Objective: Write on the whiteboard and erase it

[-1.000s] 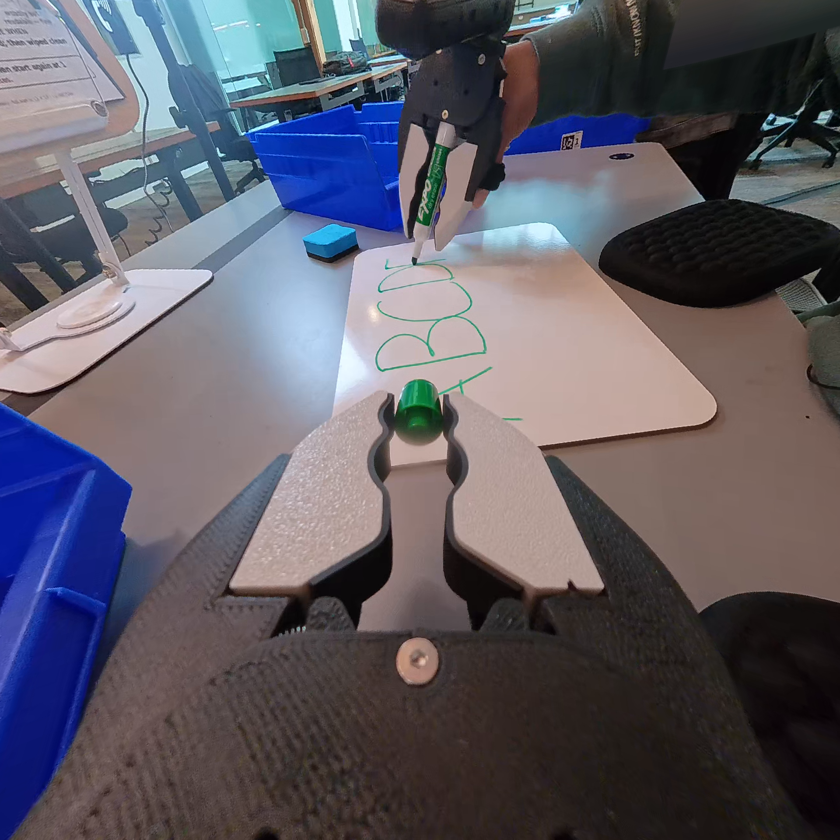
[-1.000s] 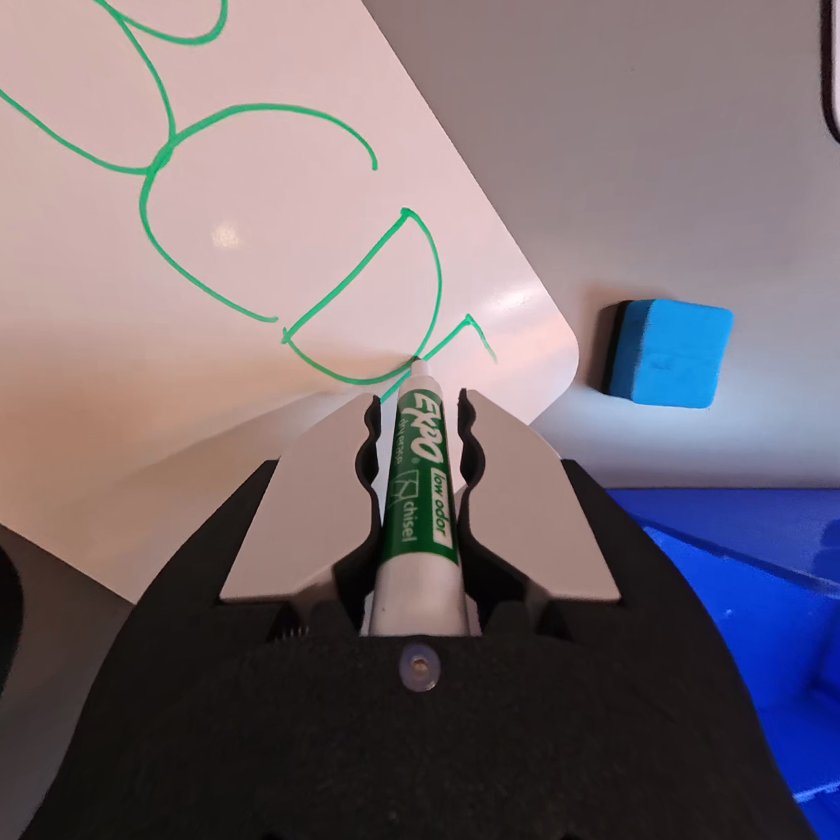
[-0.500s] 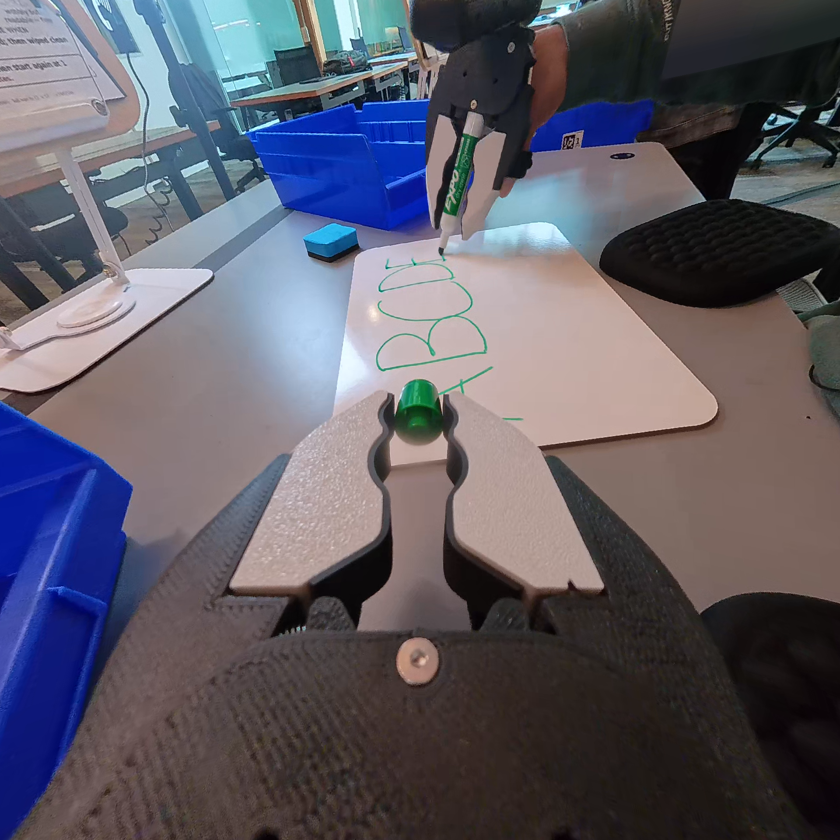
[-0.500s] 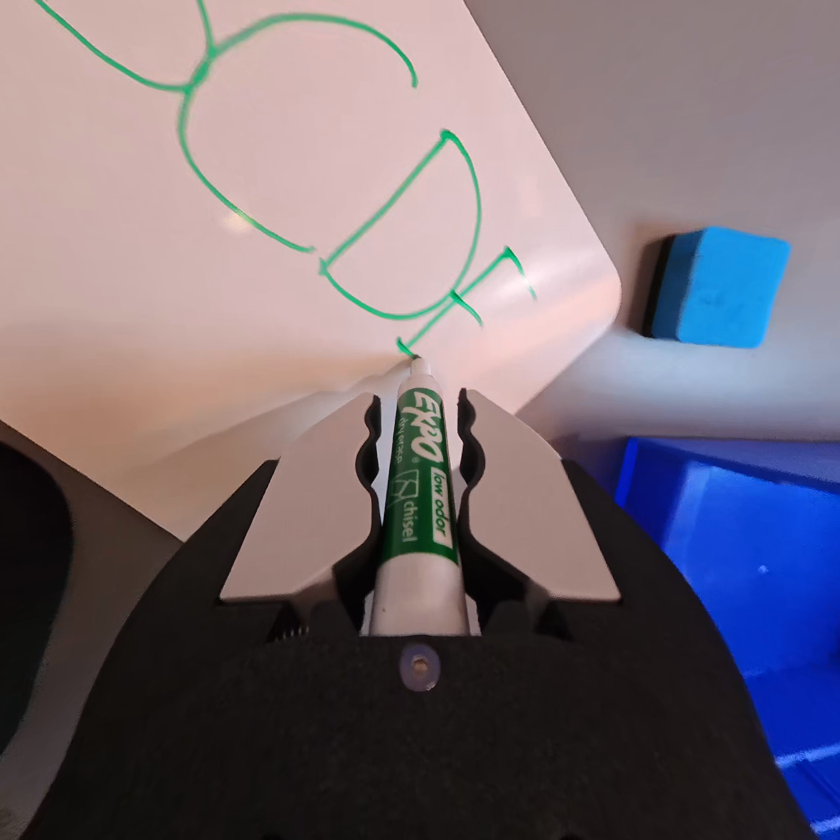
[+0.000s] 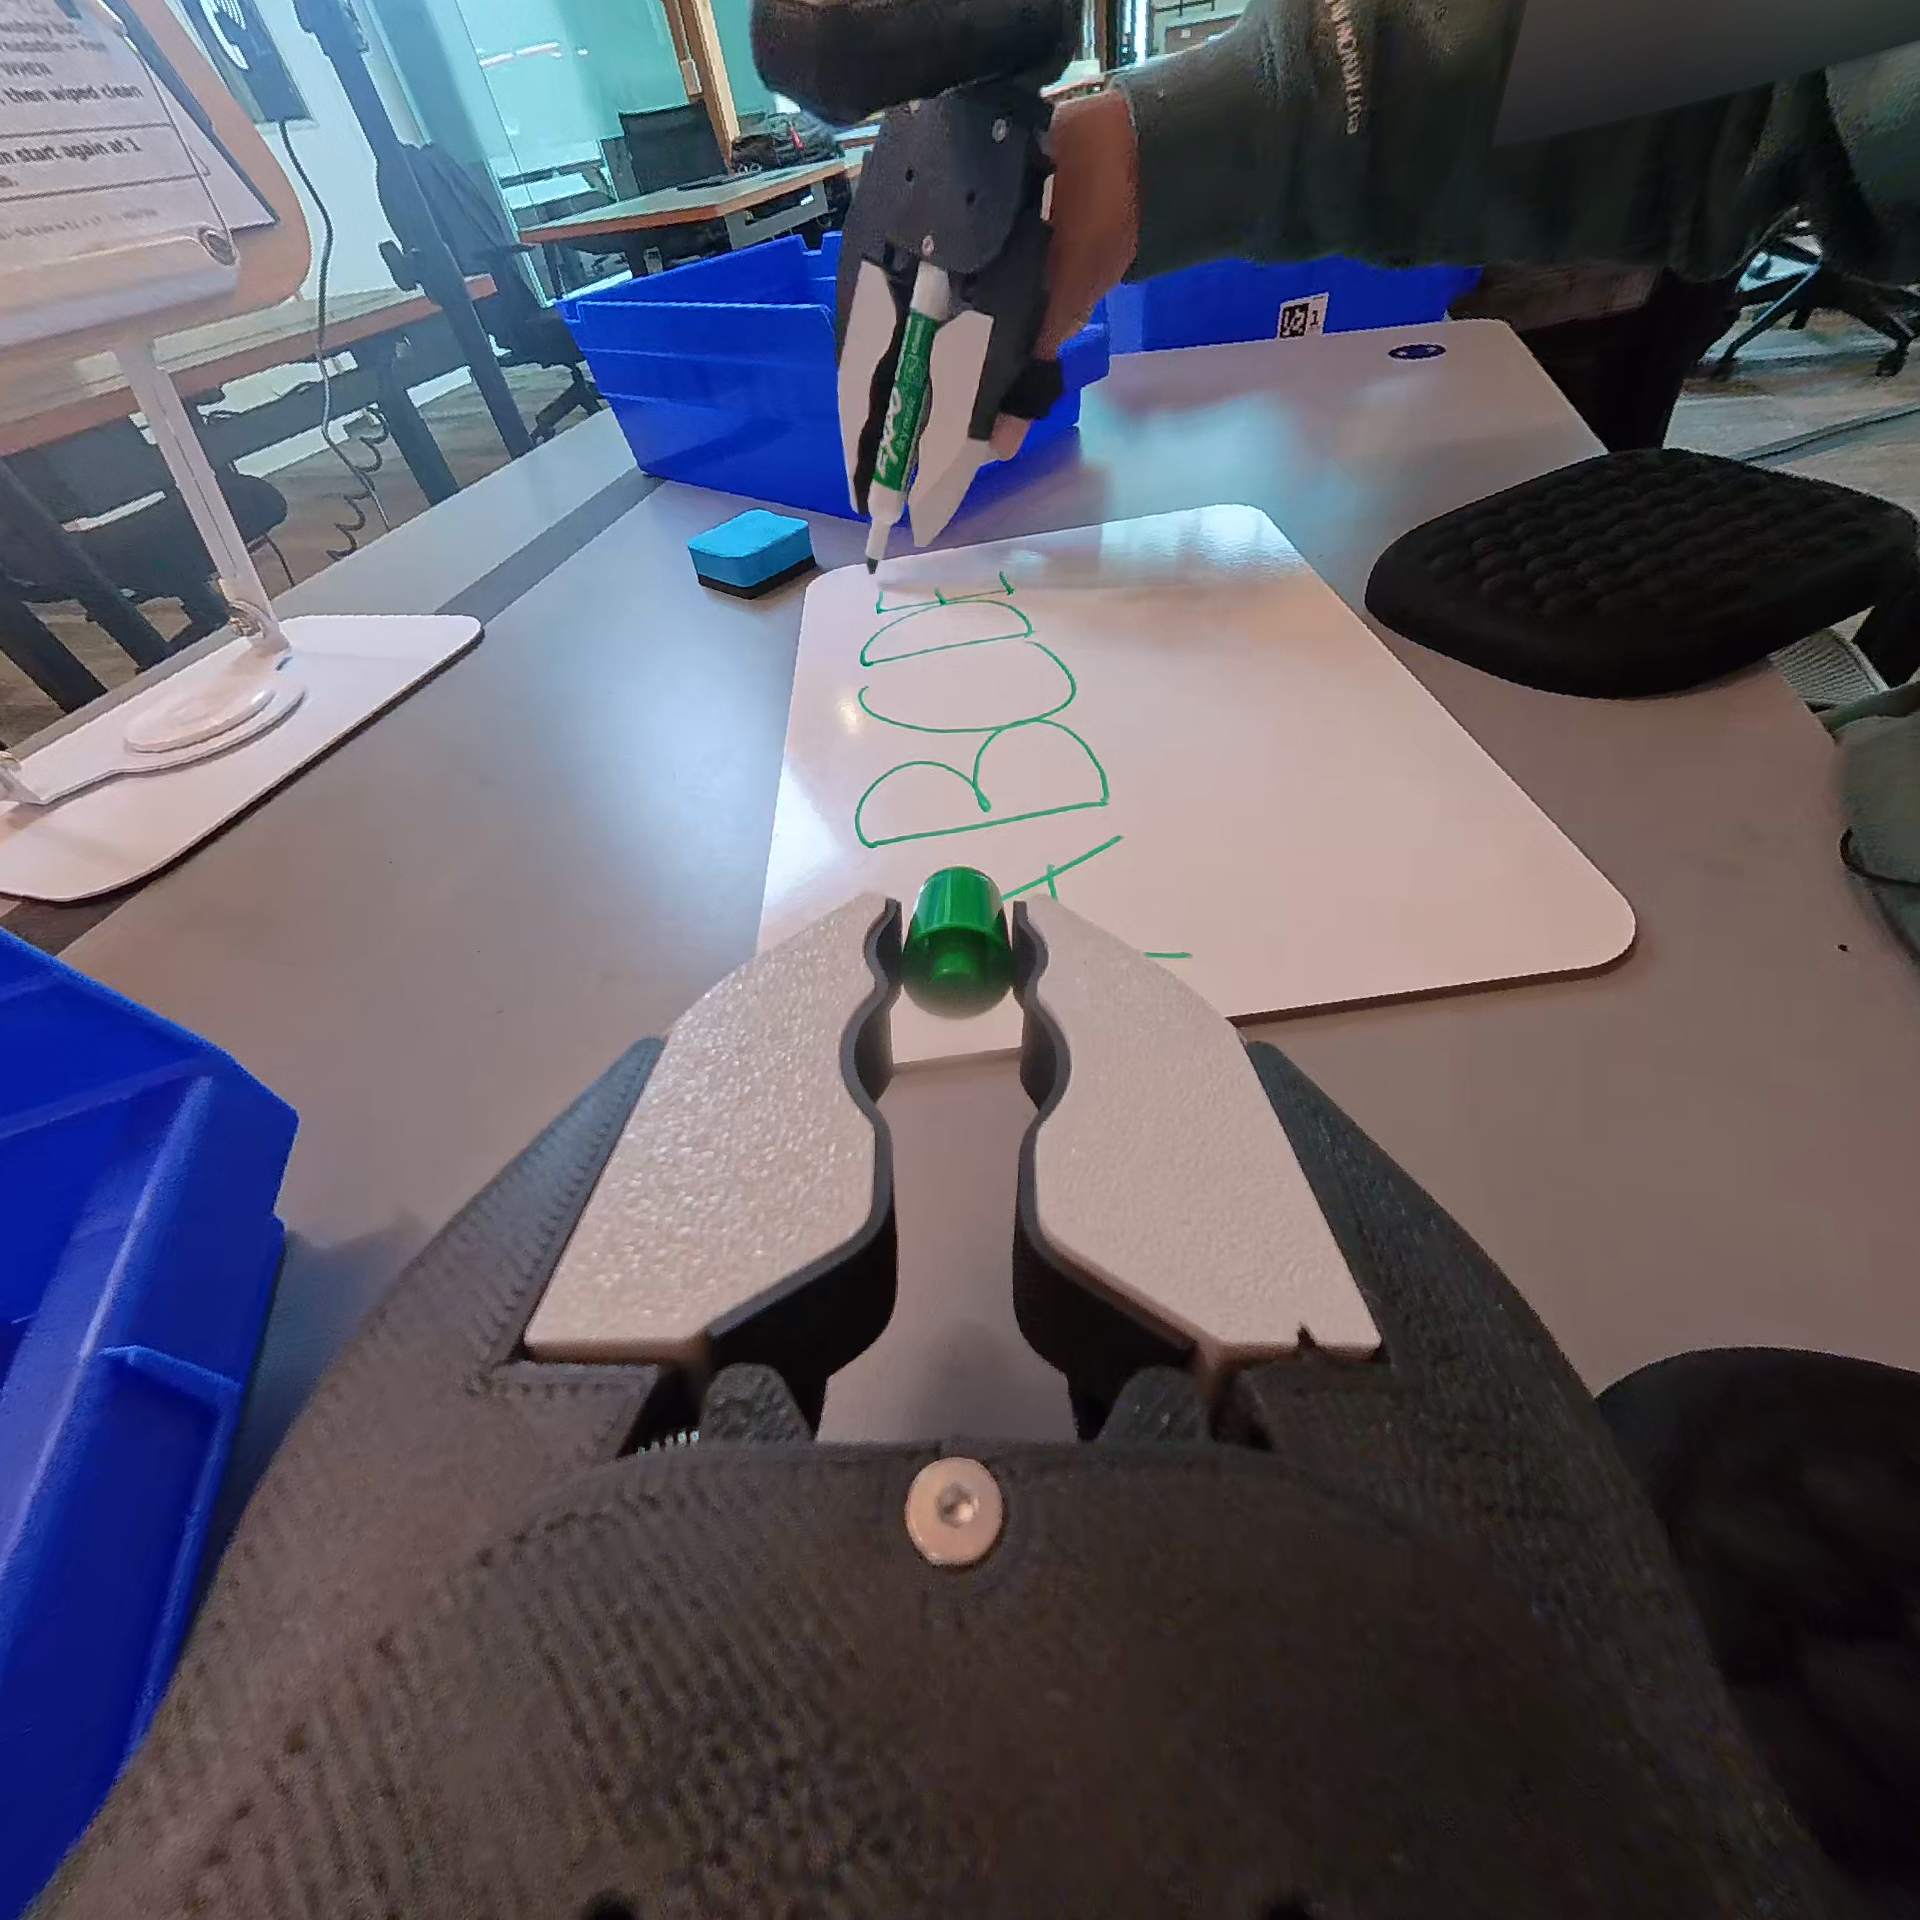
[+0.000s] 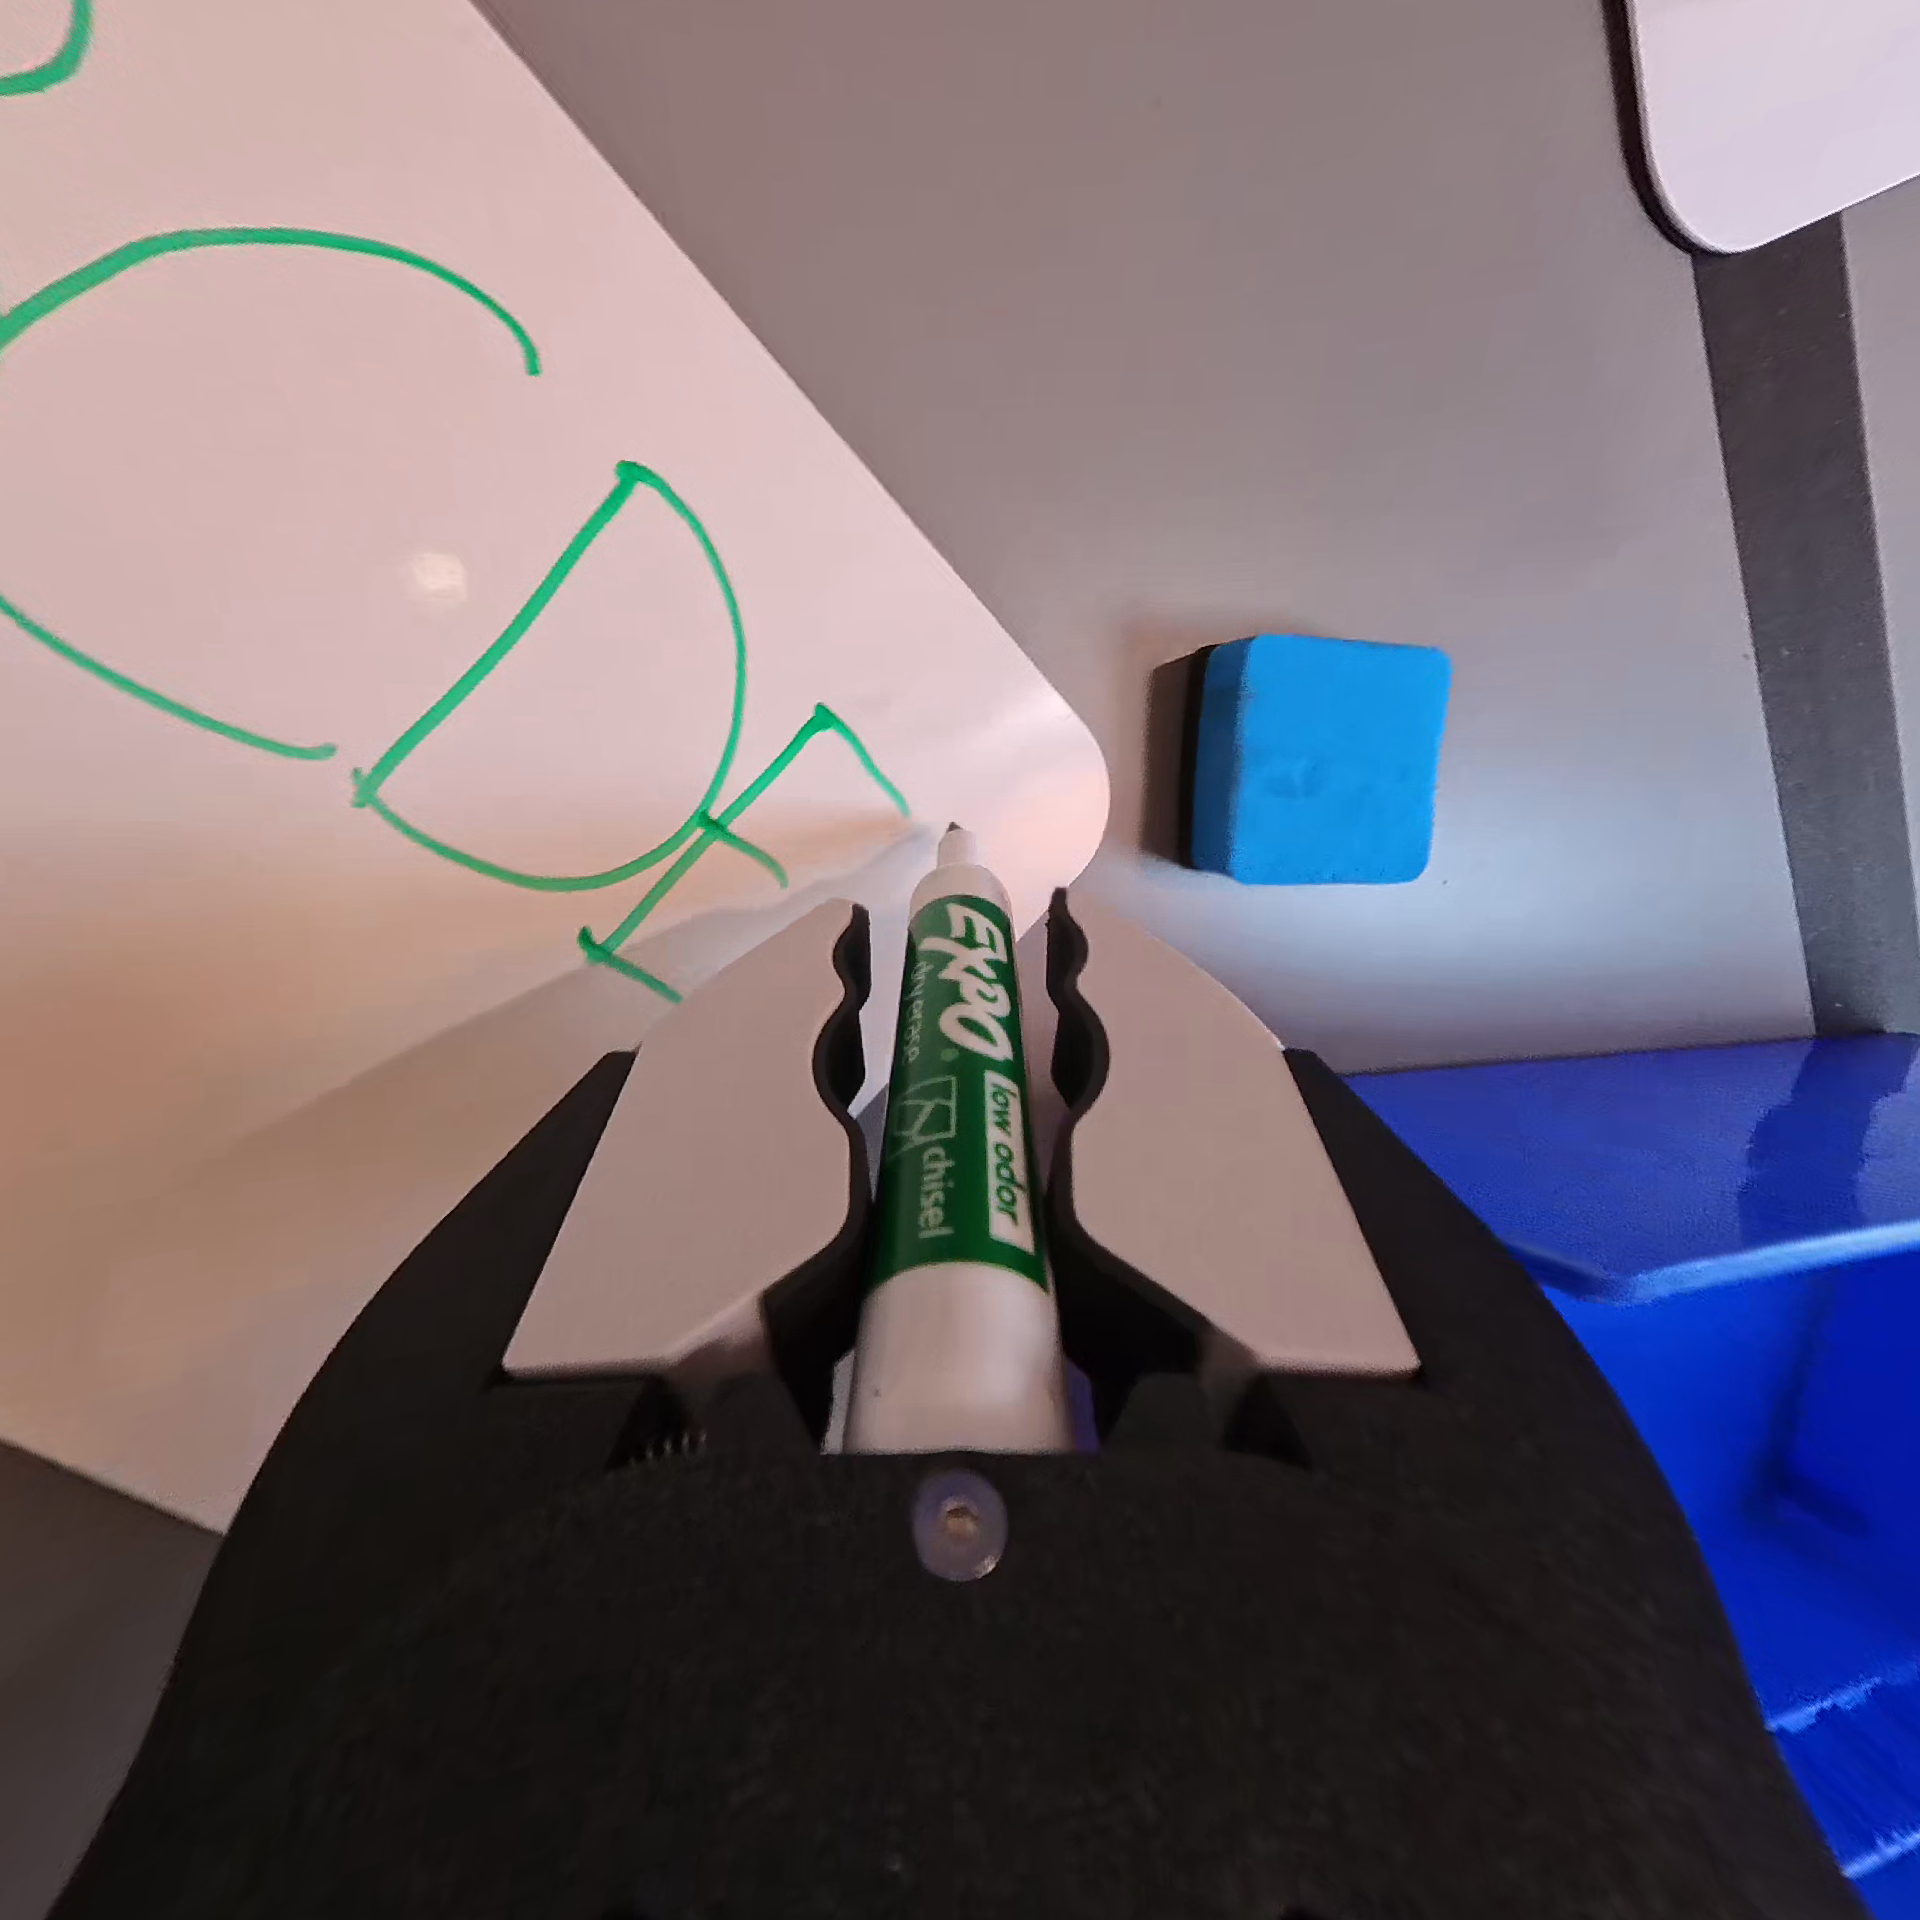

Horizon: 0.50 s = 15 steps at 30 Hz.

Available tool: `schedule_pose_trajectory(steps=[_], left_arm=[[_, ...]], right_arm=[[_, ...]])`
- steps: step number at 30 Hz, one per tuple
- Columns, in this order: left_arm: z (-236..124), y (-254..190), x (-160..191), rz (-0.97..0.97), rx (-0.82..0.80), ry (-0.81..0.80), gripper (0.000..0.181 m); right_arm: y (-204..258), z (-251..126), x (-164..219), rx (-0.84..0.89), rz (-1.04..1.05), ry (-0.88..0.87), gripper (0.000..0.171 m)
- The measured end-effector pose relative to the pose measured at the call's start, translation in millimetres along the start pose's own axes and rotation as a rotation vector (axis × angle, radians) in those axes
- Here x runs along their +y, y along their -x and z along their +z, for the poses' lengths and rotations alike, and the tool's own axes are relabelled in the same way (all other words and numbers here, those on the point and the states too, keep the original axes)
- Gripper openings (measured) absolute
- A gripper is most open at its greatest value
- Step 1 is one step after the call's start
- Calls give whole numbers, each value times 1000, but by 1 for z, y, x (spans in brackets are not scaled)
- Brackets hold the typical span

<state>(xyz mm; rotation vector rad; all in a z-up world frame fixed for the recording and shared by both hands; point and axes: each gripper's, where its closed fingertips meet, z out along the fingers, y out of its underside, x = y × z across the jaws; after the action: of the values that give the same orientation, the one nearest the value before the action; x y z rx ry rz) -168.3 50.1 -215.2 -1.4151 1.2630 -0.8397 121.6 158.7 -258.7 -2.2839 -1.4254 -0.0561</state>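
On glossy round-cornered whiteboard [image 6: 312, 520]: right gripper [image 6: 951, 925] clamps marker [image 6: 956, 1122]; left gripper [image 5: 954, 914] pinches ribbed green cap [image 5: 954, 930].

Each gripper [image 5: 954, 940] is showing pale grey textured fingers [image 5: 727, 1143], a black ribbed body and one silver screw [image 5: 954, 1510]; the person's sleeve [image 5: 1351, 135] is looking grey-green

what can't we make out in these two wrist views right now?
- Left wrist view: near edge of the whiteboard and some green strokes, hidden behind the left tool and its cap.
- Right wrist view: marker rear end, hidden inside the right tool.
- Both views: whether the marker tip touches the board.
- Right wrist view: blue bin, cut off by the frame edge.
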Motion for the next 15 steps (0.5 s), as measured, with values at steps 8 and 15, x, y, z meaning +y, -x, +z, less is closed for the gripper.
schedule_pose_trajectory(steps=[8,15], left_arm=[[0,0,0,-6,4,-2,20],[0,0,0,-10,3,-1,20]], right_arm=[[13,-4,17,-54,-2,58,33],[41,-21,39,-99,-2,81,34]])
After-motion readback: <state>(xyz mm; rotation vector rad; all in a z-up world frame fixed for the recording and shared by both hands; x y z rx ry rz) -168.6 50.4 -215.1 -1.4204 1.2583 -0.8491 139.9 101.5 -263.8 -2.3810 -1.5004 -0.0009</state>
